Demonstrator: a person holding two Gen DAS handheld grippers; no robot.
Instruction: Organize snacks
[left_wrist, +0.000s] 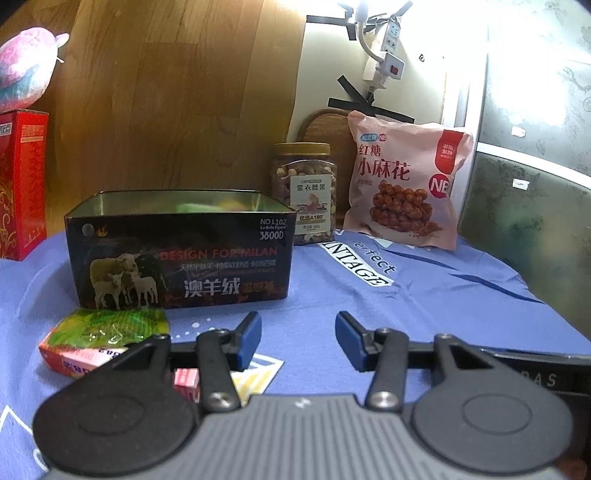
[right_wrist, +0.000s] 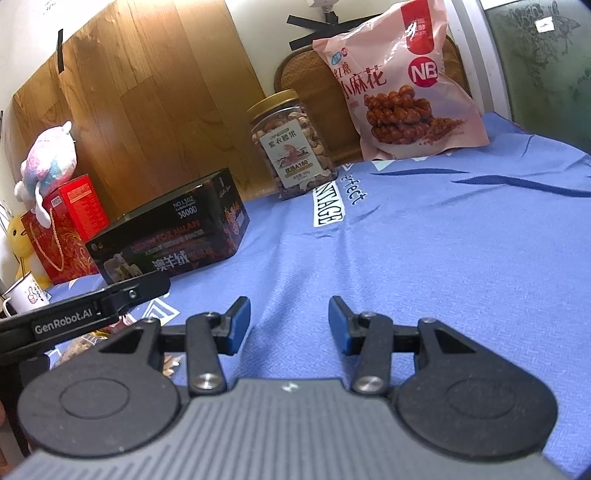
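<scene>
A black open tin box (left_wrist: 177, 254) with a sheep picture stands on the blue cloth; something green and yellow lies inside it. A green and orange snack packet (left_wrist: 107, 332) lies just in front of the tin, left of my left gripper (left_wrist: 298, 332), which is open and holds nothing. A small pink packet (left_wrist: 186, 380) peeks out under its left finger. Behind stand a jar of cashews (left_wrist: 304, 192) and a pink bag of twisted dough snacks (left_wrist: 406, 184). My right gripper (right_wrist: 288, 321) is open over bare cloth, with the tin (right_wrist: 173, 236), jar (right_wrist: 291, 144) and bag (right_wrist: 399, 77) beyond it.
A red gift box (left_wrist: 22, 184) with a plush toy (left_wrist: 26, 66) on top stands at the far left. A wooden board and a wall with a power strip (left_wrist: 384, 55) rise behind. A white mug (right_wrist: 26, 295) sits at the left edge. The left gripper's body (right_wrist: 85, 310) crosses the right wrist view.
</scene>
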